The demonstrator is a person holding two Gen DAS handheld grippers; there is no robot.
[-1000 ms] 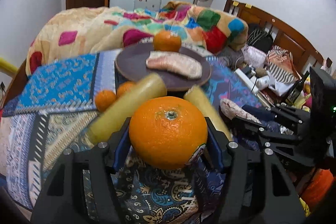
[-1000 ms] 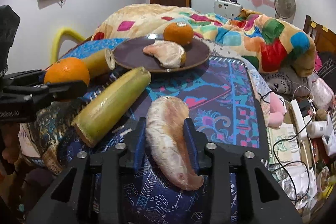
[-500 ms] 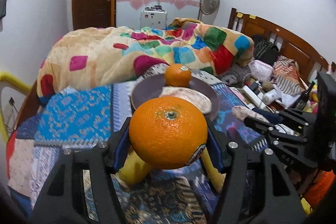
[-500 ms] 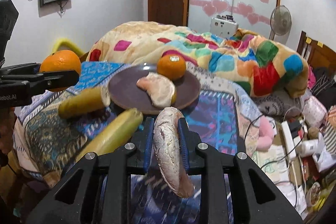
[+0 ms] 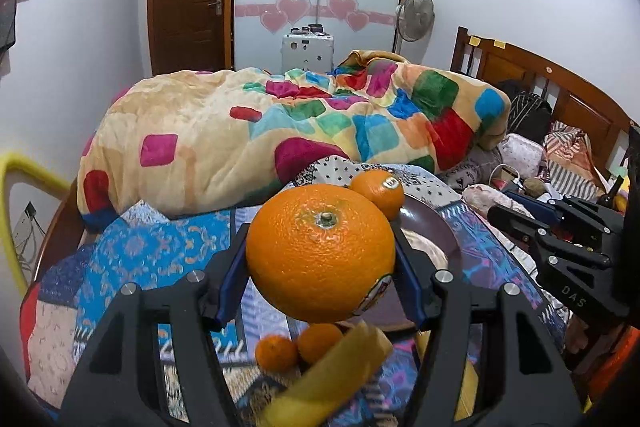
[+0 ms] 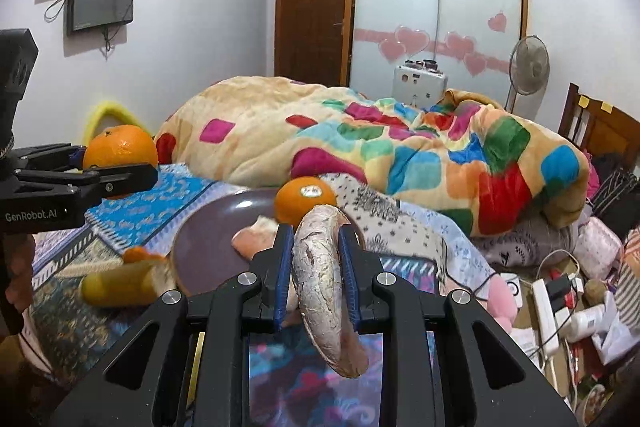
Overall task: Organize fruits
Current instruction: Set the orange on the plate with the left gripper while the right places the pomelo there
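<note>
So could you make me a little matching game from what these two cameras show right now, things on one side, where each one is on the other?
Things:
1. big orange
2. pale fruit segment
3. stickered orange
4. two small oranges

Places:
a. on the brown plate
b. held in the right gripper
c. on the patterned cloth
d. held in the left gripper

Pairs: 1-d, 2-b, 3-a, 4-c

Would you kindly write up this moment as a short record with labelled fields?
Setting: patterned bedspread on a bed
Left tool: shut on large orange, held in the air
Right tool: shut on pomelo segment, held in the air
Plate: holds stickered orange and another pale segment
Off plate: two small oranges, yellow-green stalk
</note>
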